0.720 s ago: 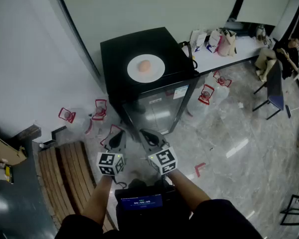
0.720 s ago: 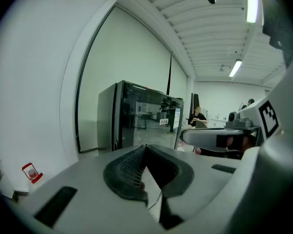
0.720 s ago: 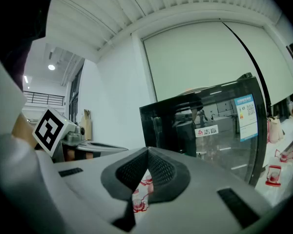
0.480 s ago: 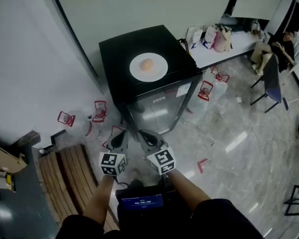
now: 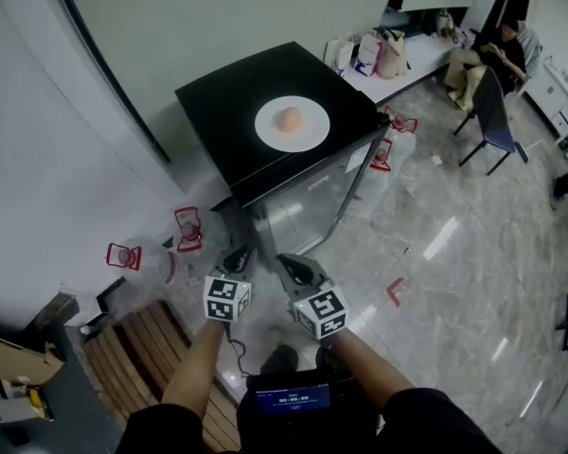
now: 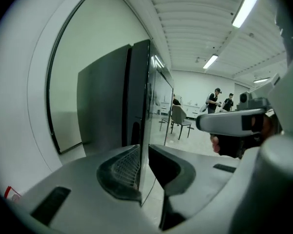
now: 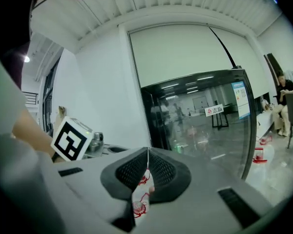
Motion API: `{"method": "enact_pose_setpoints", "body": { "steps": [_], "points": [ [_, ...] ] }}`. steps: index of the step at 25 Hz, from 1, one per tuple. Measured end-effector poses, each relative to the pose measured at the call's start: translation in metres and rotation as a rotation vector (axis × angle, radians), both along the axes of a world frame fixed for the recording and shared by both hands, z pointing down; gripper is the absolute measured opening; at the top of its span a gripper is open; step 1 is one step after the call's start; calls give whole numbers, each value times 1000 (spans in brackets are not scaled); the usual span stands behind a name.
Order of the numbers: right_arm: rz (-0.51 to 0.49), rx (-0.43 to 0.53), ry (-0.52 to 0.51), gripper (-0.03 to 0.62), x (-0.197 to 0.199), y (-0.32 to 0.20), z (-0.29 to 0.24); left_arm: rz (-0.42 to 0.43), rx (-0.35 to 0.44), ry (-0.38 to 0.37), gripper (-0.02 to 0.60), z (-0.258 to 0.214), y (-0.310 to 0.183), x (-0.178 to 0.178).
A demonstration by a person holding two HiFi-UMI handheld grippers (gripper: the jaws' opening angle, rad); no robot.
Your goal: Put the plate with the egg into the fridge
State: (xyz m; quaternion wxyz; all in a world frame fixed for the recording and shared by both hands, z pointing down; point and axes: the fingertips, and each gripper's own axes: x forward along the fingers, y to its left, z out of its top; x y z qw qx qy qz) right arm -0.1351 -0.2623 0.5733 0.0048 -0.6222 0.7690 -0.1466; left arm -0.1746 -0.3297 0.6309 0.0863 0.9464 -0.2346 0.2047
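A white plate point(image 5: 292, 124) with a pale orange egg point(image 5: 289, 119) in its middle lies on top of a black fridge point(image 5: 229, 105). The fridge's glass door point(image 5: 308, 206) is closed. Both grippers hang side by side low in front of that door, well below the plate. My left gripper point(image 5: 239, 256) is shut and holds nothing; its jaws point(image 6: 142, 152) point along the door's edge. My right gripper point(image 5: 286, 265) is shut too, pads touching at the tips point(image 7: 147, 152), empty, facing the glass door point(image 7: 200, 121).
Large water bottles with red handles stand on the floor left point(image 5: 137, 258) and right point(image 5: 398, 138) of the fridge. A wooden pallet point(image 5: 142, 348) lies at lower left. A white table with bags point(image 5: 379, 50), a chair point(image 5: 492, 121) and a seated person point(image 5: 483, 60) are at the back right.
The head view has swung, so the fridge now sits more to the right and closer. Both grippers stay shut, side by side; the plate has not moved.
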Motion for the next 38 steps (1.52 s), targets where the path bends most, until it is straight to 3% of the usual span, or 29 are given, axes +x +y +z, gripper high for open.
{"method": "enact_pose_setpoints", "body": {
  "steps": [7,16,23,38],
  "points": [
    [117,-55,15,9,-1,21,15,112,13,-43,12,24,-10,23],
    [190,-79,-10,9,8,44,23,99,67,-74,12,24,-9,22],
    [218,-58,-30,9,20,59,22,13,67,-70,13,16,-17,17],
    [231,-92,-33,9,26,70,31,111,28,-44,40,10,-18,29]
  ]
}}
